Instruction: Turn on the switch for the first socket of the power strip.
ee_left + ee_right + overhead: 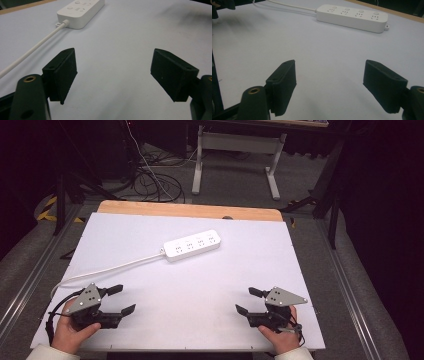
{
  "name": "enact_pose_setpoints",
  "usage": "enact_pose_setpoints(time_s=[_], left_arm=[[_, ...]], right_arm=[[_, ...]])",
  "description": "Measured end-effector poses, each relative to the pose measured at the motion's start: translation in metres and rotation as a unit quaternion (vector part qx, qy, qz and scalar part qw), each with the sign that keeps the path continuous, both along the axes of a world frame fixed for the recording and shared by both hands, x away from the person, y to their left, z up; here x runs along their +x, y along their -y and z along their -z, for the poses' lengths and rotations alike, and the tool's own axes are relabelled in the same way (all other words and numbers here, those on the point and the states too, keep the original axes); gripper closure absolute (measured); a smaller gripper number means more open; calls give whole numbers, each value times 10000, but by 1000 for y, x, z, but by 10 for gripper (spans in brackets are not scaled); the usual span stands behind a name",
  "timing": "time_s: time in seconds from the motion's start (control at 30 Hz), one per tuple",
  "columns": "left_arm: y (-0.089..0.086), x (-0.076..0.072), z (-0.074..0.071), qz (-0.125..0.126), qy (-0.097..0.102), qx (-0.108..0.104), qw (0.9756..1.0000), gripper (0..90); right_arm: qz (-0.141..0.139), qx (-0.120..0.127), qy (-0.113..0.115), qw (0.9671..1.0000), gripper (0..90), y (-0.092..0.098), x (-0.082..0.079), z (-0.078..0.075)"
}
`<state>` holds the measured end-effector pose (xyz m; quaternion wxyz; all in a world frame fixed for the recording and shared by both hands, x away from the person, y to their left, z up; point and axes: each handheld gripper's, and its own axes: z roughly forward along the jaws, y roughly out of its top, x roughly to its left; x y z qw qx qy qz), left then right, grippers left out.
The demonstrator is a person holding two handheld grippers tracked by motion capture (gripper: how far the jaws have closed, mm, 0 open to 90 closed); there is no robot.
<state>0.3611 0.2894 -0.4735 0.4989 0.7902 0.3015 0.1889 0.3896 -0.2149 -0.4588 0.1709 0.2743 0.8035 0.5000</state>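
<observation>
- The white power strip [192,245] lies flat on the tabletop [200,290], toward the far middle, well apart from both tools. Its white cord [107,270] runs off the near-left end and curves toward the tabletop's left edge.
- Judged from its look, it is a rigid plastic bar, light, with smooth and probably slippery sides; the cord is limp and would drag behind it.
- The best hold looks to be across the short width, near mid-length (the socket face with its buttons is better left alone).
- The left tool [121,299] rests low at the near-left corner in the person's hand, jaws spread wide and empty, pointing inward.
- The right tool [248,300] sits at the near right, also held wide with nothing between the jaws, pointing inward toward the left one.
</observation>
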Motion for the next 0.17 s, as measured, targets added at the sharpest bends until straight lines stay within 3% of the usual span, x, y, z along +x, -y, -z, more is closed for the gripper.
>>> enact_pose_setpoints(time_s=[0.17], left_arm=[[0,0,0,7,-49,-62,10000,213]], right_arm=[[-8,2,4,10000,269,0,0,0]])
